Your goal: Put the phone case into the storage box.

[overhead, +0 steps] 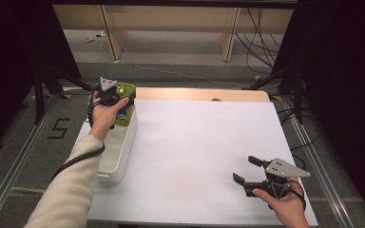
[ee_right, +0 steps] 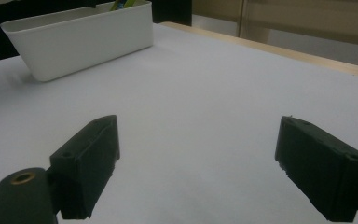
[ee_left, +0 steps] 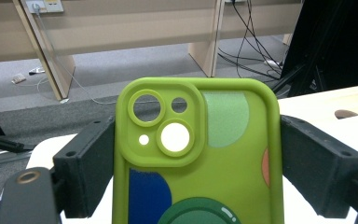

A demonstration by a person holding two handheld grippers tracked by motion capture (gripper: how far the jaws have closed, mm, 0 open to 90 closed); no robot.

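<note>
Most of the white paper-covered table (overhead: 204, 142) lies bare ahead of me, so either hand can sweep across its middle and right side freely. My only obstacle is the long white plastic tub (overhead: 123, 147) along the left edge, with the green phone case (overhead: 125, 102) standing over its far end.

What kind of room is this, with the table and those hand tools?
Probably a lab or workshop set up for recording. The white-covered table stands between dark screens, loose cables trail over the grey floor, and a taped number marks the floor beside a rail.
</note>
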